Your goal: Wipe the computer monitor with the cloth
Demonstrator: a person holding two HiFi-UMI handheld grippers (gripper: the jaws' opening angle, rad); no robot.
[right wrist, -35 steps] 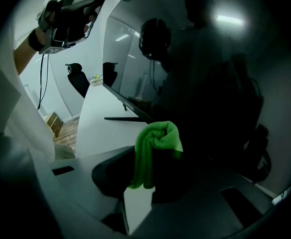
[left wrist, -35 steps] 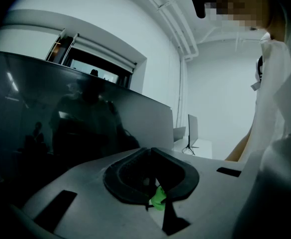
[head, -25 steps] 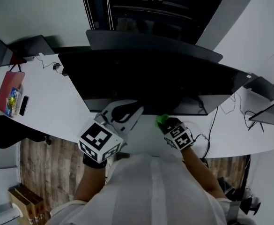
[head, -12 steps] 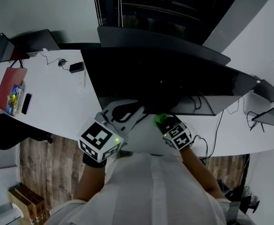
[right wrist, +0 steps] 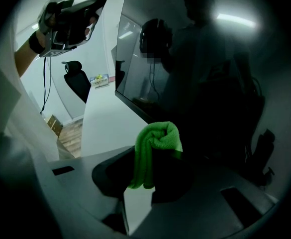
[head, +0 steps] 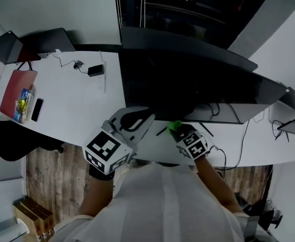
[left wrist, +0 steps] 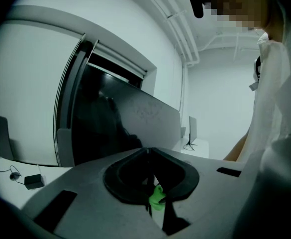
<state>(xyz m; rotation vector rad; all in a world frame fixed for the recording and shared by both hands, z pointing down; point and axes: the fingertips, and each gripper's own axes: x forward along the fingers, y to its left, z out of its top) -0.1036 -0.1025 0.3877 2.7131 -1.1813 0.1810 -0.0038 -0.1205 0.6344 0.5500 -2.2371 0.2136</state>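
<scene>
Green cloth [right wrist: 158, 139] pinched in right tongs [right wrist: 153, 169]

Monitor [head: 187, 84] standing centre on desk [head: 71, 105]; phone [head: 36, 109] lying at left edge; adapter [head: 95, 70] lying upper left; cloth [head: 174, 126] sitting just below monitor.
</scene>
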